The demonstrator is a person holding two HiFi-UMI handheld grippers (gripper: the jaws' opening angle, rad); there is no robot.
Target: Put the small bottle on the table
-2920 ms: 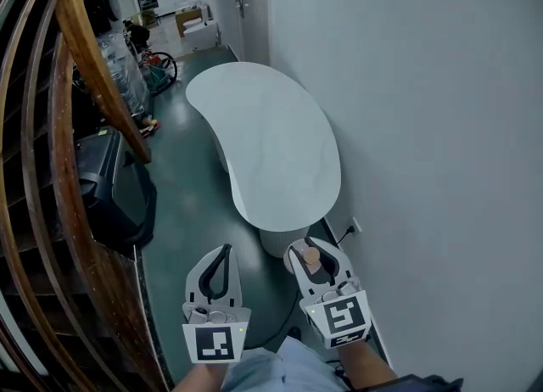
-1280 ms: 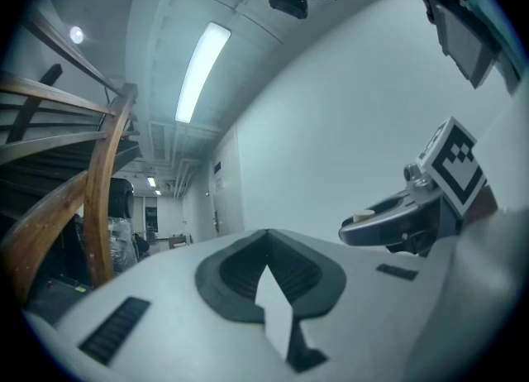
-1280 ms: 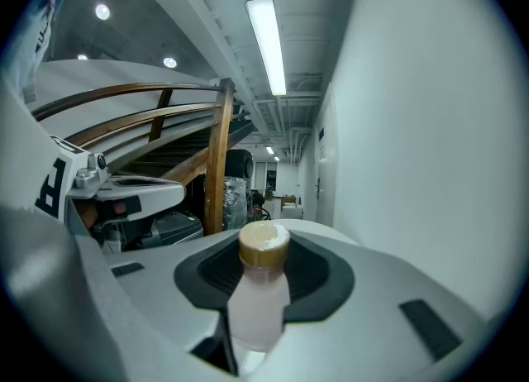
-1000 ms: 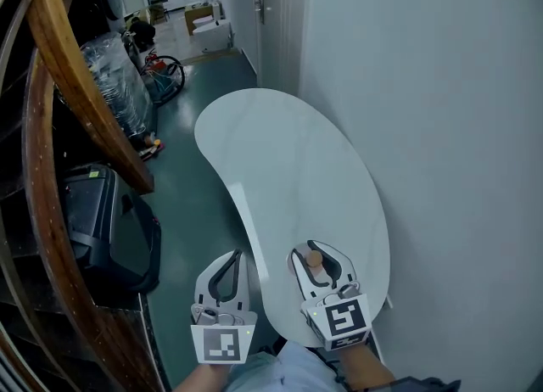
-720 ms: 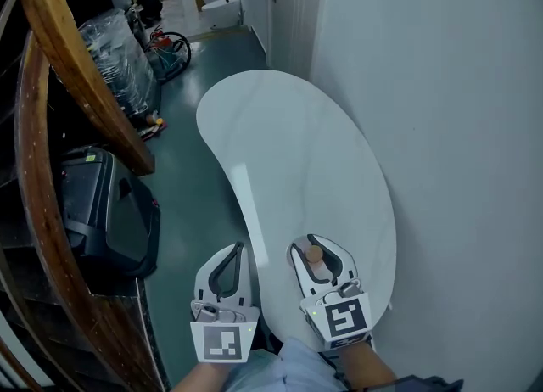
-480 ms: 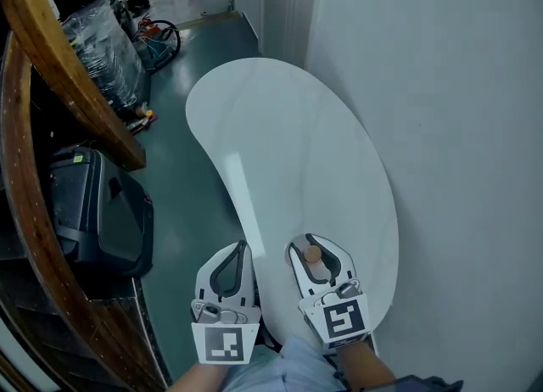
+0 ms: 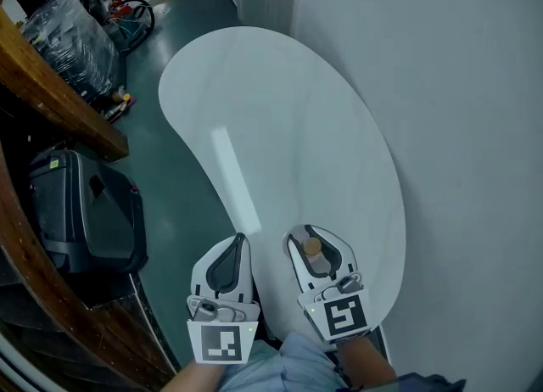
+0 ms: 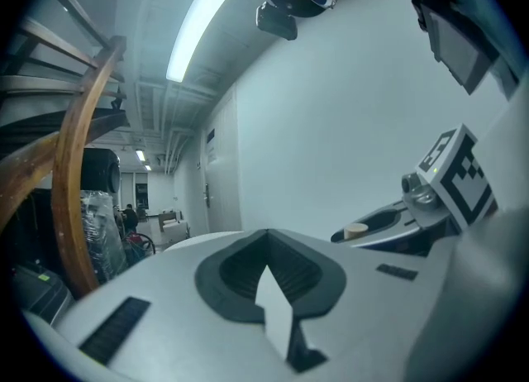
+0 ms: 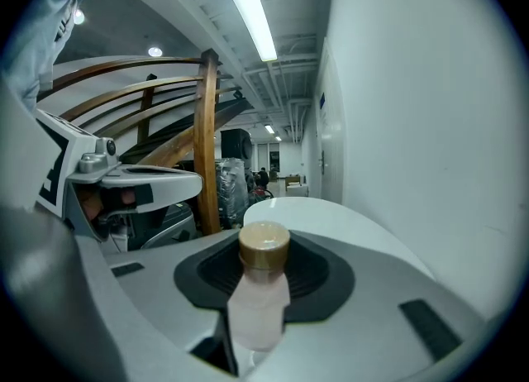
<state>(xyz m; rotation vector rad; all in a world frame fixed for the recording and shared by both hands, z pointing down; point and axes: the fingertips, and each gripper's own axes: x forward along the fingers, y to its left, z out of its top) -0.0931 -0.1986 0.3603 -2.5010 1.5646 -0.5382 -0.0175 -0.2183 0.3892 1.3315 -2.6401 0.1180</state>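
Pinching bottle [image 7: 312, 247] upright in right hand-held gripper [image 7: 308, 232] over desk's [image 7: 280, 119] near end, left hand-held gripper [image 7: 239, 240] pressed together and empty, so probably needing a slow drop till the base is touching before spreading.

head view | small bottle [image 7: 312, 246]: body hidden | table [image 7: 280, 127]: near end covered

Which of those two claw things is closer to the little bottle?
Right. The right gripper holds the small bottle between its jaws; the left gripper sits alongside, empty, apart from it.
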